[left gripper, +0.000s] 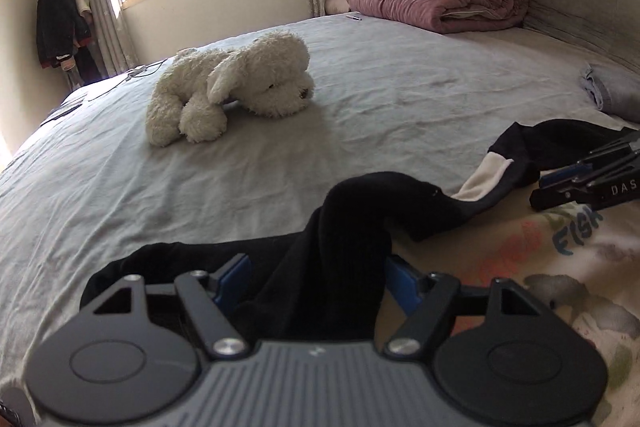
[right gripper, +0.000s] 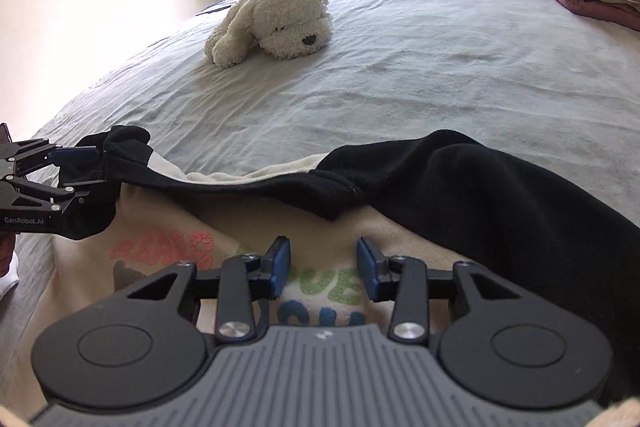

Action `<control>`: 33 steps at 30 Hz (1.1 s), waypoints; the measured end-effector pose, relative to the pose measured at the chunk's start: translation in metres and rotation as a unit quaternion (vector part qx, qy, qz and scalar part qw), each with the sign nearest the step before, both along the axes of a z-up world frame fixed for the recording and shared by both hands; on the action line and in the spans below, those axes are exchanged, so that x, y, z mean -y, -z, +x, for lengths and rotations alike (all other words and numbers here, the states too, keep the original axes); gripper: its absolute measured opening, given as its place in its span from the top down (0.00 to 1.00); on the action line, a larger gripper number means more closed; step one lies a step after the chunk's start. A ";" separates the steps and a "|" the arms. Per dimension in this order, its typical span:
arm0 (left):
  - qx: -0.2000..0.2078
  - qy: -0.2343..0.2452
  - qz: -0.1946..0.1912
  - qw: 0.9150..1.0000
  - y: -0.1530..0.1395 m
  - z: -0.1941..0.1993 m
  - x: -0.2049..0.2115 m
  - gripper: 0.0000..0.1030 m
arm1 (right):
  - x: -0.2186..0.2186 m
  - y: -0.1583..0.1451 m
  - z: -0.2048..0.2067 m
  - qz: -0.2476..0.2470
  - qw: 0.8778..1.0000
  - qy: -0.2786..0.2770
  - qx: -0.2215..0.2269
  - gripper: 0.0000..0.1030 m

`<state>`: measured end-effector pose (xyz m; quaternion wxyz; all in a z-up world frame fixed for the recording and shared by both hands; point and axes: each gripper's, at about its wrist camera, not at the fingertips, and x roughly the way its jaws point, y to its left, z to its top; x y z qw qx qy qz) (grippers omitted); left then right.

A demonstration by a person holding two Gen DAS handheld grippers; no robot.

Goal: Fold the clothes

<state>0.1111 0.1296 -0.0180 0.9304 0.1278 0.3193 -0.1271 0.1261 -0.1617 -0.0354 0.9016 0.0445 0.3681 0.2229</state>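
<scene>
Across the grey bed sheet [right gripper: 400, 87], spread flat for folding: cream sweatshirt [right gripper: 256, 231] with black sleeves [right gripper: 500, 195], printed chest facing up, collar toward twelve o'clock. At eleven o'clock, well apart, white plush dog [right gripper: 276, 21], clear of the work. Left gripper [left gripper: 316, 279]: spread wide around a bunched black sleeve, pads not visibly pressing. Right gripper [right gripper: 322, 267]: partly open above the print, holding nothing.

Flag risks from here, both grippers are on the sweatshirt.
1. Left gripper has a thick bunch of black sleeve between wide-set pads; it may slip out or drag the sleeve crooked.
2. Right gripper stands open over the printed cream front, gripping nothing; closing there could pinch a crease into the cream front instead of catching an edge.
</scene>
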 end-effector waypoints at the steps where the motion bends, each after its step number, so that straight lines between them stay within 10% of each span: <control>1: -0.002 0.000 -0.002 1.000 0.001 0.005 0.001 0.27 | -0.002 -0.001 0.006 0.005 1.000 0.000 0.001 0.61; 11: -0.027 -0.043 -0.072 0.996 0.011 0.055 -0.017 0.27 | 0.020 -0.031 0.072 0.070 0.992 0.082 0.060 0.60; 25: -0.082 -0.051 -0.175 0.980 0.024 0.079 -0.046 0.29 | 0.026 -0.007 0.080 -0.070 0.996 -0.001 0.060 0.51; 29: -0.082 -0.042 -0.170 0.981 0.022 0.075 -0.050 0.29 | 0.009 -0.002 0.072 -0.122 0.990 -0.020 0.071 0.93; 33: -0.082 -0.038 -0.165 0.982 0.018 0.071 -0.052 0.29 | 0.009 -0.009 0.064 -0.172 0.981 0.001 0.093 0.97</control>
